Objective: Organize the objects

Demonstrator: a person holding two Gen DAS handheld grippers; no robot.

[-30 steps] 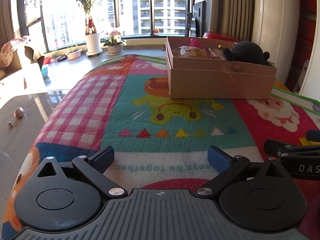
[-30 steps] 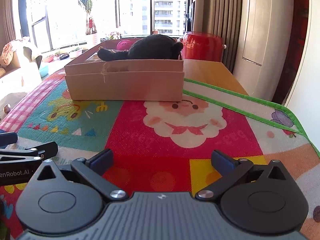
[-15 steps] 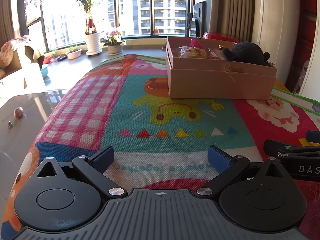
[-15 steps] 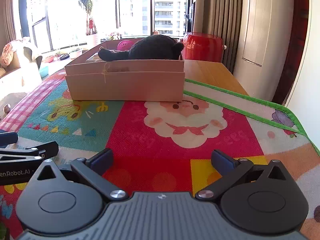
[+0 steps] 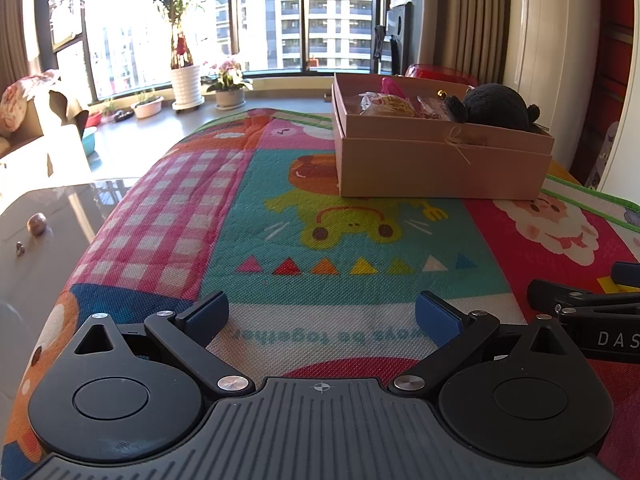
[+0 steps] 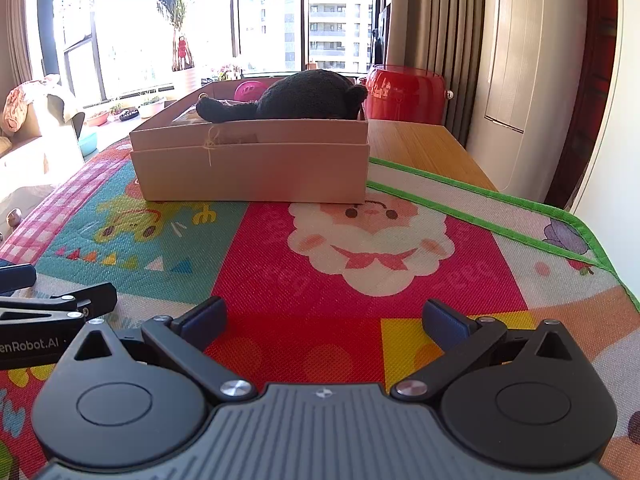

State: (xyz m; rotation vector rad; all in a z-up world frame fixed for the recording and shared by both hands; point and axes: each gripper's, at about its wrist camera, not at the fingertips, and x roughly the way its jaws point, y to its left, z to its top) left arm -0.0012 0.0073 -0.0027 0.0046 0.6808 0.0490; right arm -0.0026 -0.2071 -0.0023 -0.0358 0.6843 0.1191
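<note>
A tan cardboard box (image 5: 440,160) stands on the colourful play mat (image 5: 320,240), far ahead of both grippers; it also shows in the right wrist view (image 6: 256,172). In it lie a black plush toy (image 5: 498,108), also seen from the right wrist (image 6: 308,96), a wrapped snack packet (image 5: 386,104) and a pink item (image 6: 250,89). My left gripper (image 5: 322,314) is open and empty, low over the mat's near edge. My right gripper (image 6: 324,320) is open and empty, just to its right.
A red stool (image 6: 404,92) stands behind the box beside the bare wooden tabletop (image 6: 416,144). A glass side table (image 5: 36,240) with small items is at the left. Potted plants (image 5: 186,80) line the window sill. Curtains and a white wall are on the right.
</note>
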